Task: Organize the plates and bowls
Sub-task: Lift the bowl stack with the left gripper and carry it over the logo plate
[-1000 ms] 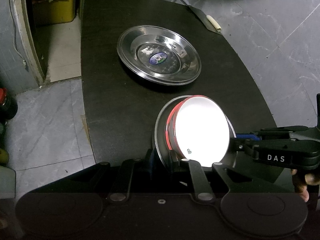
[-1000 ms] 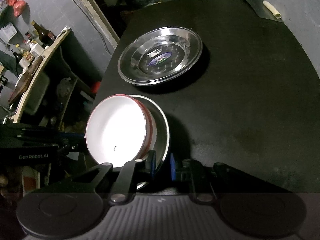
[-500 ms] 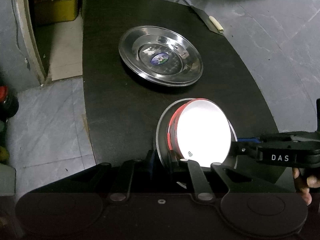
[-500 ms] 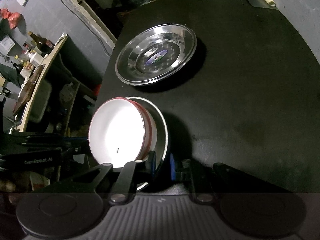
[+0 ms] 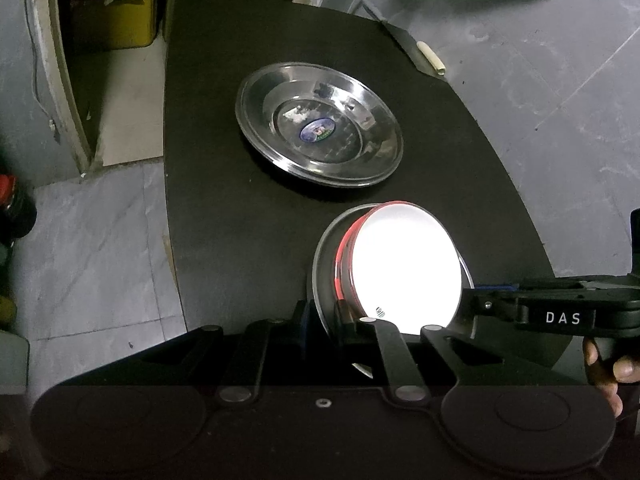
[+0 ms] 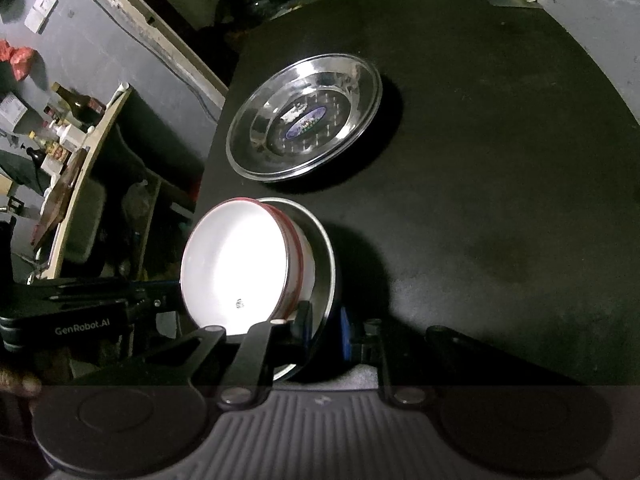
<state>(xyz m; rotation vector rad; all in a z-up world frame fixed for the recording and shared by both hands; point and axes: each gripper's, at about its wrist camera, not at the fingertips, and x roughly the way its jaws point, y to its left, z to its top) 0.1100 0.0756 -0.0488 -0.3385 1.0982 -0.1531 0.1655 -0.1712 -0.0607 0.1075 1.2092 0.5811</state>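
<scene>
A steel plate (image 5: 325, 264) carries a white bowl with a red rim (image 5: 404, 268). Both are held in the air above the black table (image 5: 224, 216). My left gripper (image 5: 322, 316) is shut on the plate's near rim. My right gripper (image 6: 324, 324) is shut on the opposite rim of the same plate (image 6: 326, 264), with the bowl (image 6: 236, 260) resting on it. A second steel plate (image 5: 320, 128) with a blue sticker lies flat on the table farther back; it also shows in the right wrist view (image 6: 304, 120).
A knife with a pale handle (image 5: 430, 58) lies at the table's far right edge. A yellow crate (image 5: 116, 20) stands on the floor at the far left. A shelf with bottles (image 6: 72, 120) stands left of the table.
The held plate and bowl have risen a little and stay tilted between both grippers. The flat plate has not moved.
</scene>
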